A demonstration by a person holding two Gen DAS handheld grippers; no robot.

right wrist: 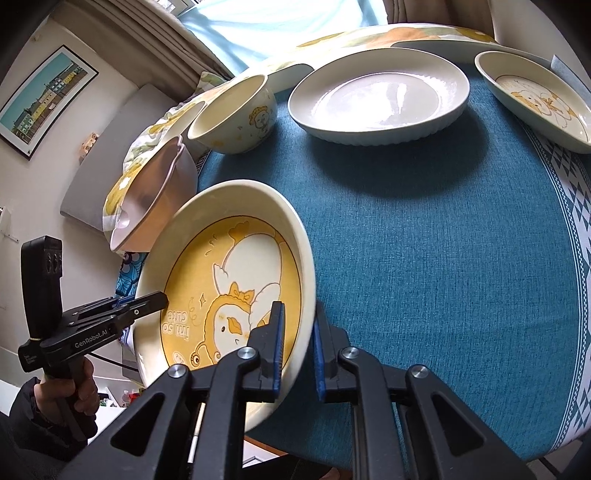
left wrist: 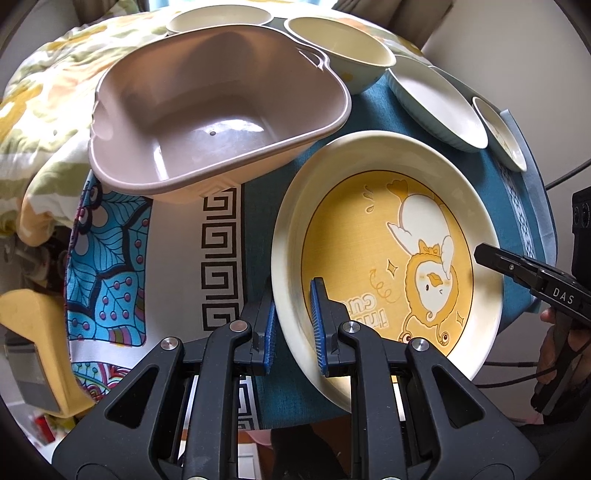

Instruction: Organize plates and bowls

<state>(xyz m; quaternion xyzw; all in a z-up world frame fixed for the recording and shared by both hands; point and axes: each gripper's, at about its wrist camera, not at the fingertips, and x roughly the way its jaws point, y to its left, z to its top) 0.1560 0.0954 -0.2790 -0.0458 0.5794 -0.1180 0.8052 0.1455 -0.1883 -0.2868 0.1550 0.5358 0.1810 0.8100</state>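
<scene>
A cream plate with a yellow cartoon chick centre (left wrist: 351,240) (right wrist: 229,266) hangs tilted over the teal tablecloth's near edge. My left gripper (left wrist: 293,325) is shut on its left rim, one blue pad inside and one outside. At the opposite rim my right gripper (right wrist: 299,347) is shut the same way. Each wrist view also shows the other gripper: the right gripper (left wrist: 491,254) at the plate's right edge, the left gripper (right wrist: 155,301) at its left edge. A pinkish-brown basin (left wrist: 207,122) (right wrist: 159,192) sits empty just beyond the plate.
On the teal cloth (right wrist: 443,258) stand a chick-print bowl (left wrist: 340,51) (right wrist: 236,114), a white deep plate (left wrist: 436,107) (right wrist: 376,99) and a small chick plate (left wrist: 502,133) (right wrist: 535,99). Another cream bowl (left wrist: 218,18) sits behind the basin. A floral blanket (left wrist: 44,92) lies at the left.
</scene>
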